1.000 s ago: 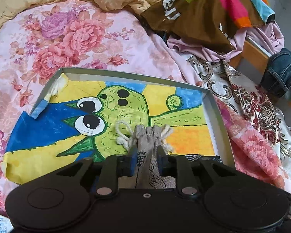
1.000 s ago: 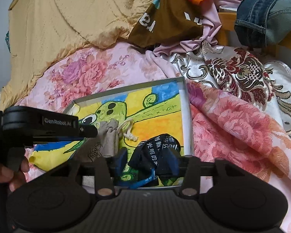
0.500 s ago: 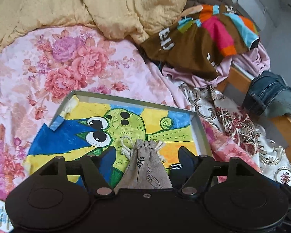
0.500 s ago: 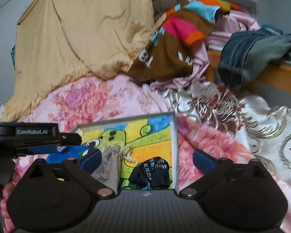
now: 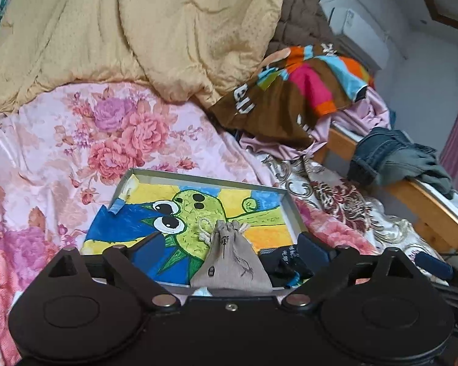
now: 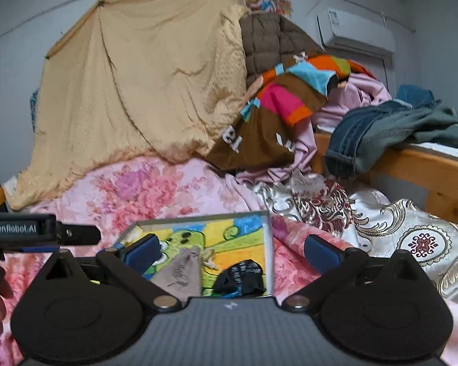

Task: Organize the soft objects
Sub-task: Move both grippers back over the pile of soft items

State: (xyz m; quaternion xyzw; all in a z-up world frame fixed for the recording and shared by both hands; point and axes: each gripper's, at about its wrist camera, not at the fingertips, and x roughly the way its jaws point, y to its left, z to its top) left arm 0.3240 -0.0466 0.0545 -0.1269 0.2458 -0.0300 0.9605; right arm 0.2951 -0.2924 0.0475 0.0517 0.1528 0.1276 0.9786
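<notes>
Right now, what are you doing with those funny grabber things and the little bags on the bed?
A person holds a grabber in each hand, tidying soft things. Both the left gripper and the right gripper are open and hold nothing. The grey drawstring pouch and the black pouch lie side by side in the shallow tray with the green cartoon drawing, which rests on the flowery bedspread.

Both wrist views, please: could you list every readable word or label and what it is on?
"GenRobot.AI": on the left gripper.
Brown garment: white letters, only partly visible.
Grey pouch: dark character, unreadable.
Black pouch: white characters, too blurred.
</notes>
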